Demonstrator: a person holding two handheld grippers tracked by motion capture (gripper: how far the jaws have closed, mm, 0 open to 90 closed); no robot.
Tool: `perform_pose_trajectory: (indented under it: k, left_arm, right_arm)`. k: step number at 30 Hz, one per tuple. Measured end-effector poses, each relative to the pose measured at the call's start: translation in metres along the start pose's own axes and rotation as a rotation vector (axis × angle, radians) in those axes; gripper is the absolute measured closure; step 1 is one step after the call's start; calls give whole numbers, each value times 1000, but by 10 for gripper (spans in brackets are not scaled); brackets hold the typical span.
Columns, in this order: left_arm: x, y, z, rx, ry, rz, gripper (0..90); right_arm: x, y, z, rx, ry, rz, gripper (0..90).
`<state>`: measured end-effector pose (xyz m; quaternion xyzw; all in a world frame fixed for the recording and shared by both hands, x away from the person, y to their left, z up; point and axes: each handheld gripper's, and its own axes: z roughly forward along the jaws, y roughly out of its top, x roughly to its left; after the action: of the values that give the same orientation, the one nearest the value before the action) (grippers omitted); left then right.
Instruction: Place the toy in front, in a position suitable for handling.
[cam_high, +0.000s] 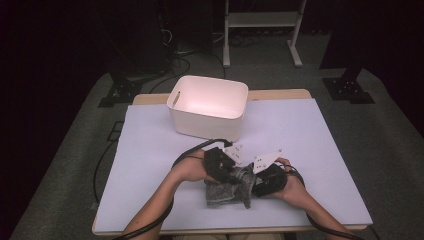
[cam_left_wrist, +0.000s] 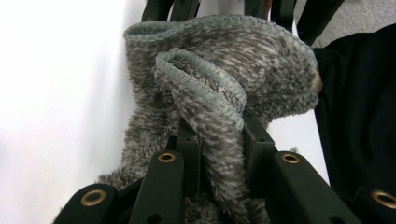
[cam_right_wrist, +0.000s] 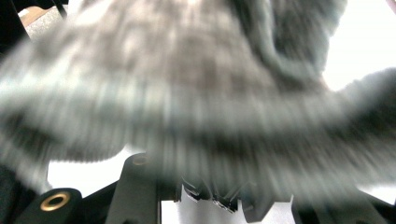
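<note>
I see left gripper (cam_left_wrist: 219, 154) clamped on a fold of the grey cloth (cam_high: 227, 189) | right gripper (cam_high: 267, 181) at the cloth, grip unreadable through blur | cloth near desk (cam_high: 310, 150) front edge, middle | white bin (cam_high: 207, 106) at far edge

I see a wooden table (cam_high: 150, 98) carrying a pale lavender sheet (cam_high: 310, 150) that covers nearly all of its top. On the sheet, beyond my left gripper (cam_high: 223, 167) and well apart from it, stands an open white bin (cam_high: 207, 106). A grey fleecy cloth (cam_high: 225, 192) lies bunched on the sheet between that gripper and my right gripper (cam_high: 262, 181).
</note>
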<state>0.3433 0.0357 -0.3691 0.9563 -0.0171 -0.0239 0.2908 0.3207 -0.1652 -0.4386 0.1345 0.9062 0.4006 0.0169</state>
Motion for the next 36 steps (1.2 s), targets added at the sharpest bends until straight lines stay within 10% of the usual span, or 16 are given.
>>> perform_pose_trajectory:
  k: [26,36]
  left_arm:
    - [2,-71,-46,2,86,-130,727]
    - [4,-62,-36,14,67,-119,725]
  right_arm:
    - [-3,0,0,-2,19,18,568]
    - [-4,0,0,2,17,21,568]
